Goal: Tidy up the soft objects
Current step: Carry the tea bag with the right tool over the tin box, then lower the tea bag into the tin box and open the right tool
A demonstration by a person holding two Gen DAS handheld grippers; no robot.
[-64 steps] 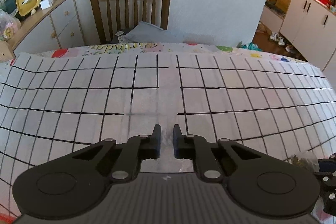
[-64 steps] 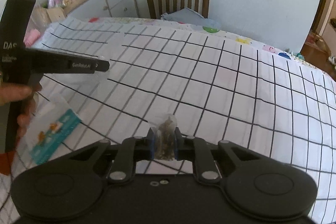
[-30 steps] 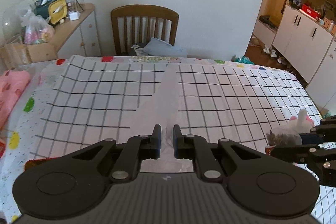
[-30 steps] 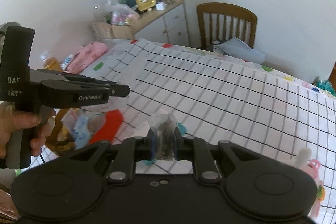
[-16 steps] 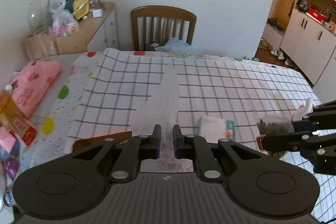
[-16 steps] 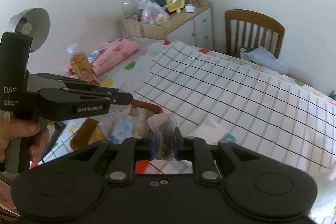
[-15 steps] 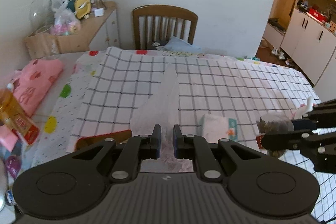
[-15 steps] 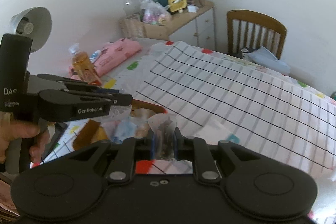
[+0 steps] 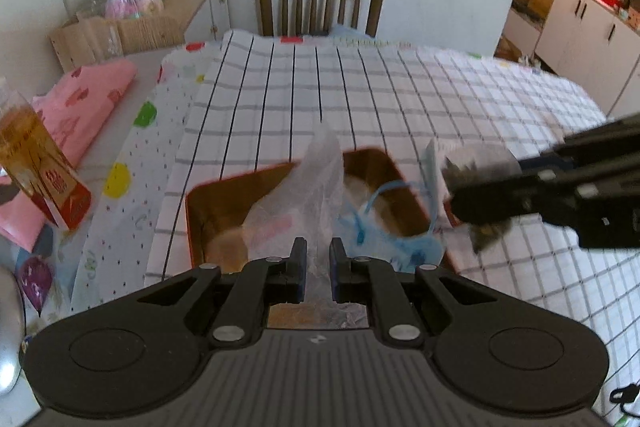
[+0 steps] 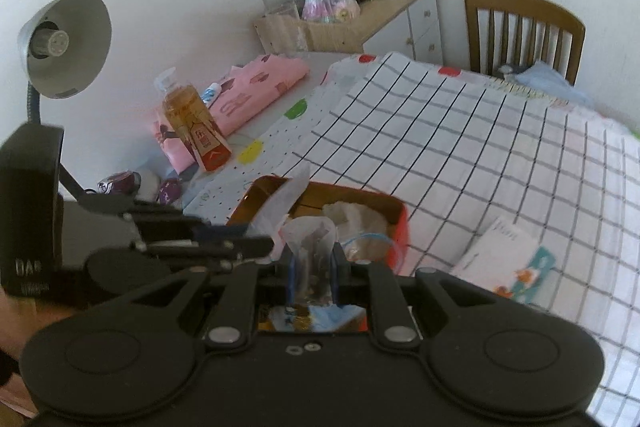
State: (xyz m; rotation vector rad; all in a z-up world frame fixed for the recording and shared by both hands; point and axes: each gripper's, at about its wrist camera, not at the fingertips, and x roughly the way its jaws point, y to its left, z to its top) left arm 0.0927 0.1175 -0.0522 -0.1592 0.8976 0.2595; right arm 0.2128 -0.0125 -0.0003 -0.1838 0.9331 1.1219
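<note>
The left hand-held gripper (image 9: 318, 259) is clamped on a thin clear plastic bag (image 9: 308, 187) that hangs over the red-rimmed tin box (image 9: 192, 219); the right hand-held gripper (image 10: 313, 277) pinches a small pouch of dark bits (image 10: 312, 247) just above the same box on the checked counter (image 9: 400, 99). Both loads are limp and held only by an edge, so either could slip or drape over the rim. Blue-handled bags (image 9: 384, 227) already crowd the box, and the grippers, close together, could collide.

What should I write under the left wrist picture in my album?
Left tongs pinch a clear plastic bag above the red tin, while right tongs bring a dark-filled pouch.
</note>
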